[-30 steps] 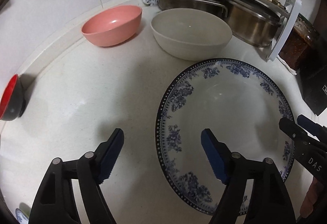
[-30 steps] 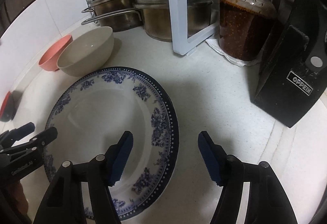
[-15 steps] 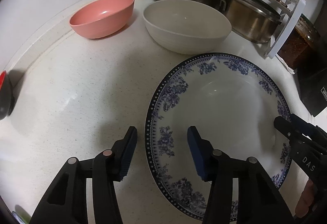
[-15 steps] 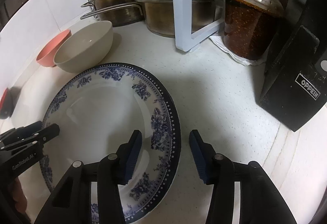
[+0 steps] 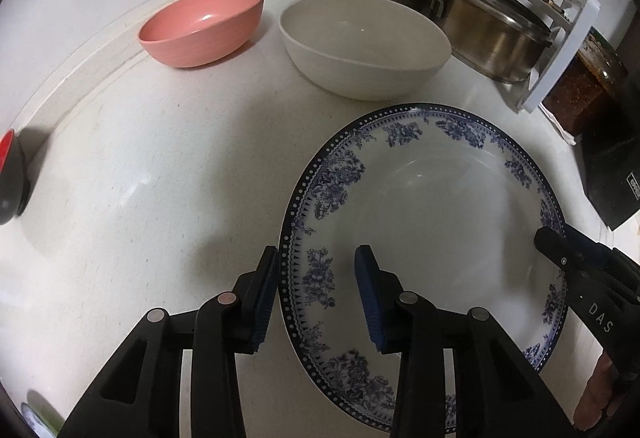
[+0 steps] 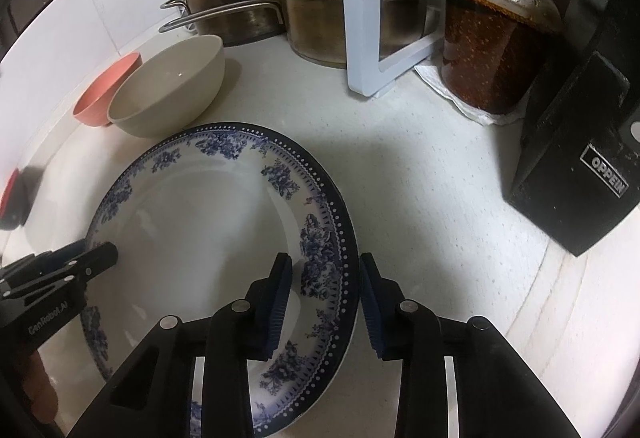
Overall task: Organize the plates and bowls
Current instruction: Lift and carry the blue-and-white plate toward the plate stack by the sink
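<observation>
Two-handed approach to the blue-and-white plate (image 5: pixel 432 222), which lies flat on the pale surface (image 5: pixel 152 174) at the centre of both views. My left gripper (image 5: pixel 316 294) straddles the plate's rim at its 9 o'clock edge in the left wrist view: one finger outside the rim, the other over the floral border, fingers apart and not yet pressing on the china. My right gripper (image 6: pixel 324 296) mirrors this at the plate's 3 o'clock edge in the right wrist view, its fingers likewise apart with the rim between them. Just beyond the plate at 12 o'clock stands the beige bowl (image 5: pixel 364 42), near or possibly touching the rim; the pink bowl (image 5: pixel 204 24) sits beside it toward 10 o'clock, and a red-and-black bowl (image 5: pixel 10 178) shows at the far 9 o'clock margin. Steel pots (image 6: pixel 248 10) under a white rack (image 6: pixel 368 6), a jar of chilli paste (image 6: pixel 496 42) and a black box (image 6: pixel 580 174) fill the 12 to 3 o'clock sector. Step in hand, as I judge it: securing the plate for lifting. The next move calls for closing both pairs of fingers evenly on opposite rims, then raising it level, clear of the beige bowl.
</observation>
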`<state>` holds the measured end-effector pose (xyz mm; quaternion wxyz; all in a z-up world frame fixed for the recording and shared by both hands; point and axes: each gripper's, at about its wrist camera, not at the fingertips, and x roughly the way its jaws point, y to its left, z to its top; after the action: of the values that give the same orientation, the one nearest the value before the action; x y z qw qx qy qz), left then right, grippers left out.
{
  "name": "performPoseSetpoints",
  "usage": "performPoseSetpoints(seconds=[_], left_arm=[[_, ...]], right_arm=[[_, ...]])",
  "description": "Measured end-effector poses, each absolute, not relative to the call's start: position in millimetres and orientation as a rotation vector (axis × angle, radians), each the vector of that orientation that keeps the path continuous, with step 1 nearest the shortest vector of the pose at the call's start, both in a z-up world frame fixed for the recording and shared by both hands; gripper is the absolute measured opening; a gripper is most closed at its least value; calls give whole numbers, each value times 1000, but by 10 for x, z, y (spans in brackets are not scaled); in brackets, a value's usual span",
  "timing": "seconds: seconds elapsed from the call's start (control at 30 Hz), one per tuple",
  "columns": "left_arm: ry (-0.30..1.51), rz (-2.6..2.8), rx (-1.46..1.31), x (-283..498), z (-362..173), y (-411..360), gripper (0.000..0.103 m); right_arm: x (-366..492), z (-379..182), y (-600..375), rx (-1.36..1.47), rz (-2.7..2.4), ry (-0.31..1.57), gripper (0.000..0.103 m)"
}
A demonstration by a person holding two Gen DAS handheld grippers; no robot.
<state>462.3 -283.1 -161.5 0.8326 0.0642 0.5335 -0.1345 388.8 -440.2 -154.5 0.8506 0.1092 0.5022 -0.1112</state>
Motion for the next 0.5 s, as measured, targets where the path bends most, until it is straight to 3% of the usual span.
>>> performPoseSetpoints(seconds=[0.5], left_arm=[[1077, -233, 94, 4187, -1250, -2499, 38]], right_arm=[[3606, -1197, -4136, 208, -192, 1030, 35]])
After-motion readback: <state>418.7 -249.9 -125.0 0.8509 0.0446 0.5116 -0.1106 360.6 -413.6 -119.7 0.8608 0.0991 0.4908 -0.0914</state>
